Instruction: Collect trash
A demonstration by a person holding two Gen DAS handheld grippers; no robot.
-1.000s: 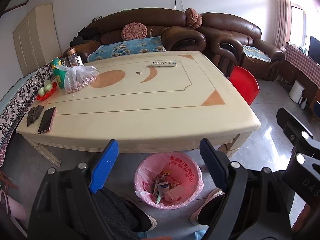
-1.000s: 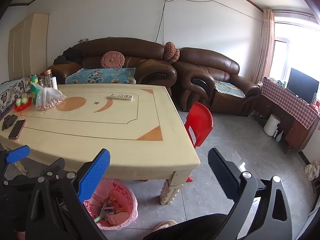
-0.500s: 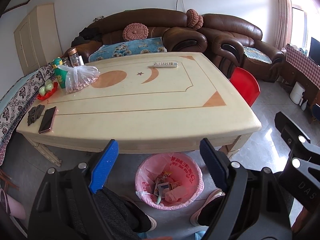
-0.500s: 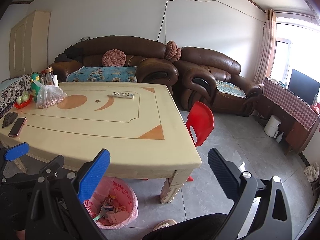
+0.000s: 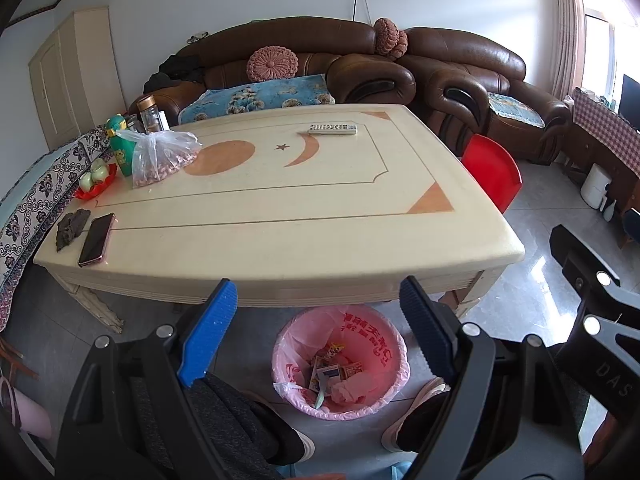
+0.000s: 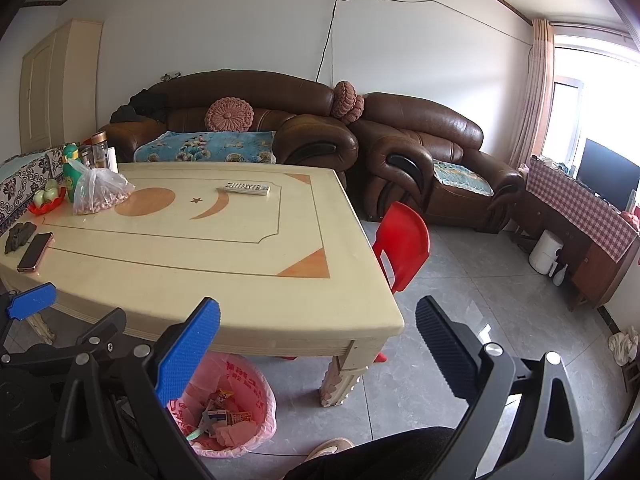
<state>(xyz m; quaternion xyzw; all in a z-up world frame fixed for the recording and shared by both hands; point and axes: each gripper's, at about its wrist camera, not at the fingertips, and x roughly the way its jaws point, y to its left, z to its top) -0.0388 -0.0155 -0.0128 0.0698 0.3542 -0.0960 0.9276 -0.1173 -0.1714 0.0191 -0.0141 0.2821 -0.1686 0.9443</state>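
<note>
A bin lined with a pink bag (image 5: 340,360) (image 6: 228,408) stands on the floor under the near edge of the cream table (image 5: 280,208) (image 6: 200,248). Wrappers and small cartons lie inside it. My left gripper (image 5: 316,320) hangs above the bin, open, with nothing between its blue pads. My right gripper (image 6: 316,340) is open too and empty, held off the table's near right corner. In the right wrist view one blue pad (image 6: 32,300) of the left gripper shows at the left edge. Part of the right gripper's black frame (image 5: 592,296) shows in the left wrist view.
On the table lie a remote (image 5: 332,128), a clear bag of nuts (image 5: 160,156), a green bottle (image 5: 120,148), a red fruit dish (image 5: 96,180), a phone (image 5: 96,238) and a dark lump (image 5: 72,228). A red chair (image 6: 404,244) stands right of the table. Brown sofas (image 6: 420,152) line the wall. A person's legs and shoes (image 5: 416,408) flank the bin.
</note>
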